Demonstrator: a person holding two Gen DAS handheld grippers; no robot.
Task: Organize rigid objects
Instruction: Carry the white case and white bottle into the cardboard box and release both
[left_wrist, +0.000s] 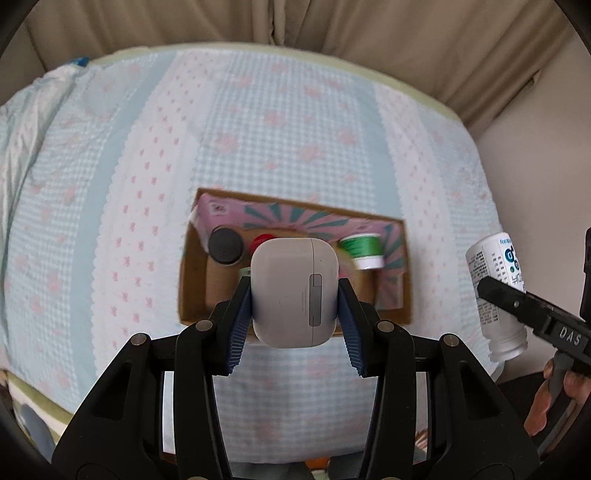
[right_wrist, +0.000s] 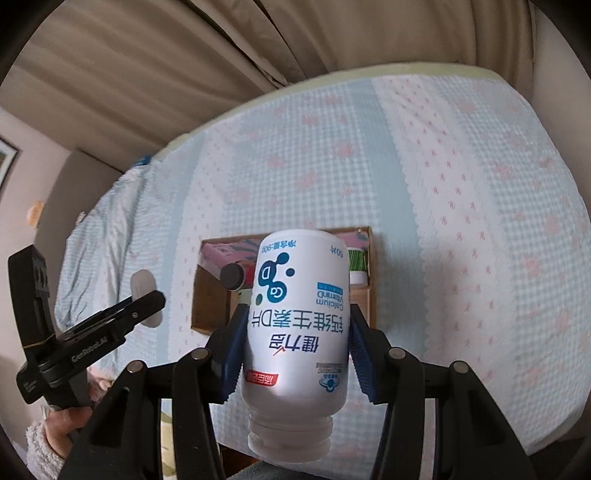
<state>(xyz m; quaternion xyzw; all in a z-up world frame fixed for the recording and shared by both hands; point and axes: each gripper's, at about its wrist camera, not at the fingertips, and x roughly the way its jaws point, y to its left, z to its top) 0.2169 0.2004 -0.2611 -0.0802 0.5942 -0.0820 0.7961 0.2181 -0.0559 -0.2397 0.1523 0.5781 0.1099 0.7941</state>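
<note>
Nearest the left wrist camera, the left gripper (left_wrist: 294, 295) is clamped on a white earbud case (left_wrist: 294, 291), its blue pads pressing the case's two sides, hinge face toward the lens; nearest the right wrist camera, the right gripper (right_wrist: 297, 343) holds a white supplement bottle (right_wrist: 297, 332) gripped across its body, long axis running along the fingers, cap end toward the camera and base pointing away, so its label reads upside down. Just beyond both held things, ahead and below, sits the open cardboard box (left_wrist: 192, 280) on the checked blue-and-pink bedspread (left_wrist: 258, 129); inside the box a black-capped container (left_wrist: 224, 245) stands at its left, a red cap (left_wrist: 263, 240) peeps out beside it, a green-and-white cup (left_wrist: 362, 251) stands at its right, and a pink patterned carton (left_wrist: 277, 216) leans along its far wall. The earbud case hangs nearly over the box's middle, while the bottle, in the left view, is off to the box's right, clear of its rim; I judge the left hand the better placed to go first, needing mostly a descent into the bare floor between the black-capped container and the cup, whereas the bottle must travel leftward toward the box. Beyond the box the bedspread runs back to beige curtains (left_wrist: 332, 29).
</note>
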